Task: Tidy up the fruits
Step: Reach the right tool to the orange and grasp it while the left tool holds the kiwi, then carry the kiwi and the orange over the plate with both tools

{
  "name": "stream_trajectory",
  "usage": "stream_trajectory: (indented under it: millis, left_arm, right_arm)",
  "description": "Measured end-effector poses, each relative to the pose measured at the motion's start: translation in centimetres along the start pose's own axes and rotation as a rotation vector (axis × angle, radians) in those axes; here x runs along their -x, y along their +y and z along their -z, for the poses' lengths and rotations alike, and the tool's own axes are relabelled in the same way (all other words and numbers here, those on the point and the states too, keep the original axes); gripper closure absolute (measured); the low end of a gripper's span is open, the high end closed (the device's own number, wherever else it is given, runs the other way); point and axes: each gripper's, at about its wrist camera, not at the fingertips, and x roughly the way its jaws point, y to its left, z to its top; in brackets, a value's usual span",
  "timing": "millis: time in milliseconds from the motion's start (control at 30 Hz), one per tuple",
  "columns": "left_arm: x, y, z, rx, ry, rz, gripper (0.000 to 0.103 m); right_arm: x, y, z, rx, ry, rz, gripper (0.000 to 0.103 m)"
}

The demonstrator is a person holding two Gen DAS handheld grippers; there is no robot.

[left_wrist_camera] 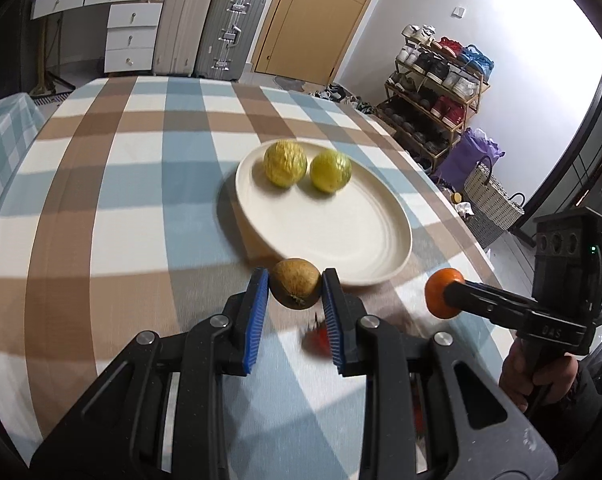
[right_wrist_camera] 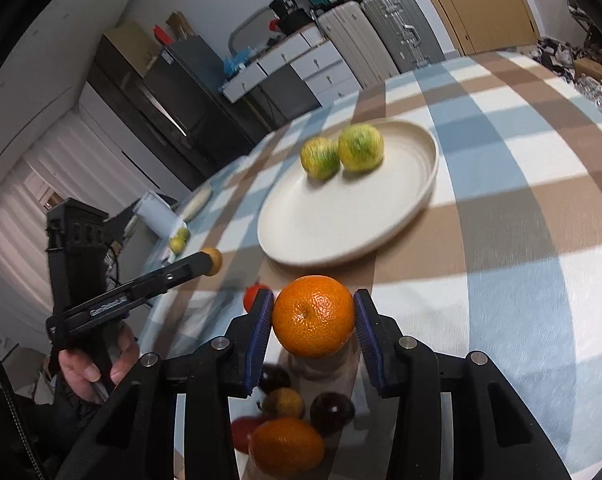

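Checked desk (left_wrist_camera: 121, 208): plate (left_wrist_camera: 341, 248) held two green fruits; left gripper (left_wrist_camera: 295, 286) clamped brown fruit (left_wrist_camera: 295, 282), right gripper (right_wrist_camera: 313, 312) clamped orange (right_wrist_camera: 313, 314).

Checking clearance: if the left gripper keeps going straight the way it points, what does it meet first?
Probably the near rim of the white plate, just ahead of the brown fruit held in the left gripper. Height above the rim is unclear.

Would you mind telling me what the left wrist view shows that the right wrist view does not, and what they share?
Only the left wrist view shows the shoe rack and the woven basket. Only the right wrist view shows the loose fruit pile under the right tool and the dark fridge. Both show the plate with two green fruits, the left tool gripping a brown fruit, and the orange in the right tool.
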Motion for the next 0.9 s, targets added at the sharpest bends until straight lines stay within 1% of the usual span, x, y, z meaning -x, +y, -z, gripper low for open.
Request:
stream_trajectory:
  millis: [167,367,500,633,733,900]
  left_arm:
    - [-1.7,-0.4,-2.1,-0.022,0.001,0.005,0.079]
    - [-3.8,-0.1,-4.3,-0.025,-0.003,0.002,0.079]
    - [-5.4,0.4,-5.8,-0.015,-0.008,-0.006,0.079]
    - [-7.2,0.6,-7.0,-0.037,0.007,-0.008,0.079]
    - [-8.4,1.0,-7.6,-0.038,0.016,-0.007,0.079]
    - [-9.7,2.0,-7.8,-0.017,0.019,-0.008,0.079]
  right_arm:
    - [-0.3,0.2,-2.3,0.025,-0.016,-0.012,0.061]
    - [-1.8,0.3,-5.4,0.046,-0.019,-0.029,0.061]
    - [-3.6,0.6,-7.5,0.056,-0.003,-0.022,0.061]
    - [-5.4,0.2,-9.3,0.041,0.015,-0.011,0.061]
    - [-6.8,-0.2,-10.4,0.021,0.027,-0.023,0.061]
    - [-9.1,-0.5,-11.2,-0.001,0.060,-0.013,0.061]
